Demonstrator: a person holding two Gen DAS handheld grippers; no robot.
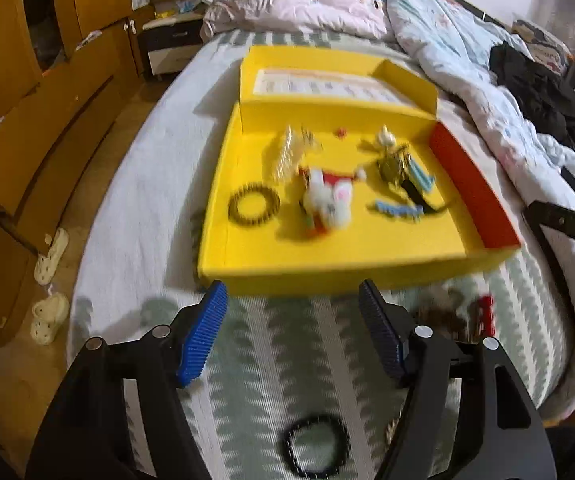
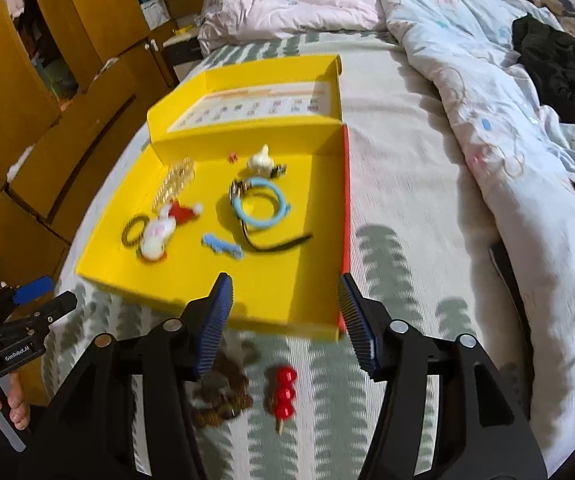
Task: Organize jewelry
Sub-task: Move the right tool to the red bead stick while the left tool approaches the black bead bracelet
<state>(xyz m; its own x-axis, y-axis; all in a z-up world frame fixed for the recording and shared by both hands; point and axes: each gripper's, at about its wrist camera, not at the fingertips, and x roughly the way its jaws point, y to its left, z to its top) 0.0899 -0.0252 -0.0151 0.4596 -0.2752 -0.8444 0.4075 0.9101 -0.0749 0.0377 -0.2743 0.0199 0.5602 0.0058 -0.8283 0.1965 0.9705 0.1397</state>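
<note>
Yellow box [image 1: 327,264] holds most pieces, yet your left tool [image 1: 293,332] and right tool [image 2: 283,320], both released and empty, leave the black ring [image 1: 314,446], brown beads [image 2: 223,396] and red beads [image 2: 285,394] on the bed [image 2: 399,184]

Black claw [image 1: 291,292] arms, ribbed blue pads [image 1: 203,336].

Bare yellow tray floor [image 2: 287,280] beyond the near wall; loose red beads [image 2: 285,394] before it.

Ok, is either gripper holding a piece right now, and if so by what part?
Nothing is held. The left gripper and the right gripper are both open with nothing between their pads; the black bracelet and red bead charm lie on the bedspread.
</note>
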